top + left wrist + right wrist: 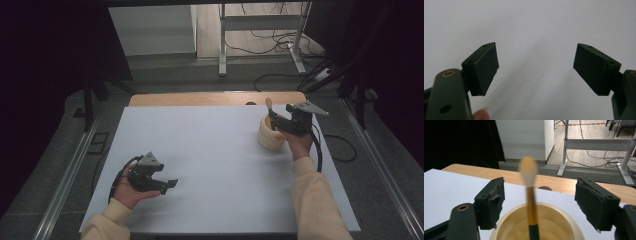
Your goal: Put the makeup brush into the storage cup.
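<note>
Jaws of the right gripper stand wide, gripping nothing, either side of a brush upright in a cup at the worktop's far right. Closing off-centre could tip brush or cup. Left gripper rests near-left, agape and empty.

Count: one cream cup, one brush standing in it, one bench, two hand-held grippers: left, right.
</note>
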The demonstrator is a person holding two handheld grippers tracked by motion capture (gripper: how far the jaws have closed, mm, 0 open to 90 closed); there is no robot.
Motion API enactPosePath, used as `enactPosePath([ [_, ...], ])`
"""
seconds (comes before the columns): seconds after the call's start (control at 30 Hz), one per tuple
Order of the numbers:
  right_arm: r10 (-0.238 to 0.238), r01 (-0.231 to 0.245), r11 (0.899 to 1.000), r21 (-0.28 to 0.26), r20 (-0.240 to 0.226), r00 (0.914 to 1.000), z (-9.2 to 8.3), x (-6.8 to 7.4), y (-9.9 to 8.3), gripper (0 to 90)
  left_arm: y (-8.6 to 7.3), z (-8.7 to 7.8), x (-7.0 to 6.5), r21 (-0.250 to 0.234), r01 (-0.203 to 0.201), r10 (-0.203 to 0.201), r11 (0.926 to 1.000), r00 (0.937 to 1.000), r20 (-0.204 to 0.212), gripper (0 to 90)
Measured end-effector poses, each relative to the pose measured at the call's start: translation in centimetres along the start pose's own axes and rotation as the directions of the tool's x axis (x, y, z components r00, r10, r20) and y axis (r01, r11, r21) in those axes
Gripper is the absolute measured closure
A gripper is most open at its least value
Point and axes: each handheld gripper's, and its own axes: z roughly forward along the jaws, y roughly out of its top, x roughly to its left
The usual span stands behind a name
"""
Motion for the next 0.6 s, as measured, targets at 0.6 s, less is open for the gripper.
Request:
enactPosePath([
  [0.6, -0.015, 0.019, 0.998, 0.065, -0.062, 0.998, -1.2, 0.0, 0.0, 18.4, 0.0, -0.1, 0.1, -0.007, 0.005, -0.005, 1.0, 1.0, -0.007, 20.9],
])
